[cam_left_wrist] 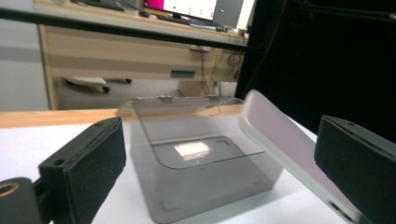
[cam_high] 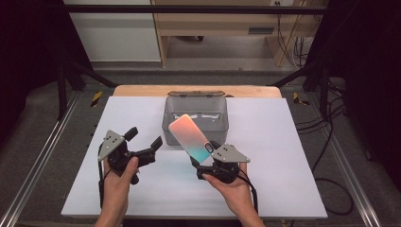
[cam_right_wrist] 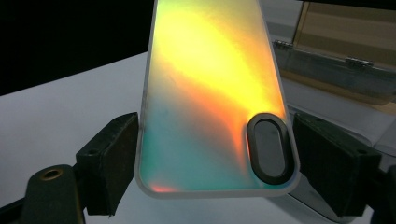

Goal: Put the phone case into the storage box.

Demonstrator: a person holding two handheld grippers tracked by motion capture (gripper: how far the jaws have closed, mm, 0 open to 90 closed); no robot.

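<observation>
An iridescent phone case [cam_high: 190, 137], orange fading to teal, is held tilted up over the front of a clear grey plastic box [cam_high: 218, 124]. My right gripper [cam_high: 204, 152] is shut on the case's lower end, near its oval camera cutout [cam_right_wrist: 267, 150]. In the right gripper view the case [cam_right_wrist: 210, 93] stands between both black pads [cam_right_wrist: 109, 163]. My left gripper [cam_high: 144, 137] is open, left of the box and aimed at it, holding nothing. In the left gripper view its jaws stand wide apart around the box [cam_left_wrist: 205, 182], and the case's pale edge [cam_left_wrist: 285, 144] slants in at the right.
The box's lid [cam_high: 195, 94] is open and leans back at the far side. The box stands on a white board [cam_high: 283, 156] that covers a wooden table. Metal rails run along both sides, and cables lie on the floor at the right.
</observation>
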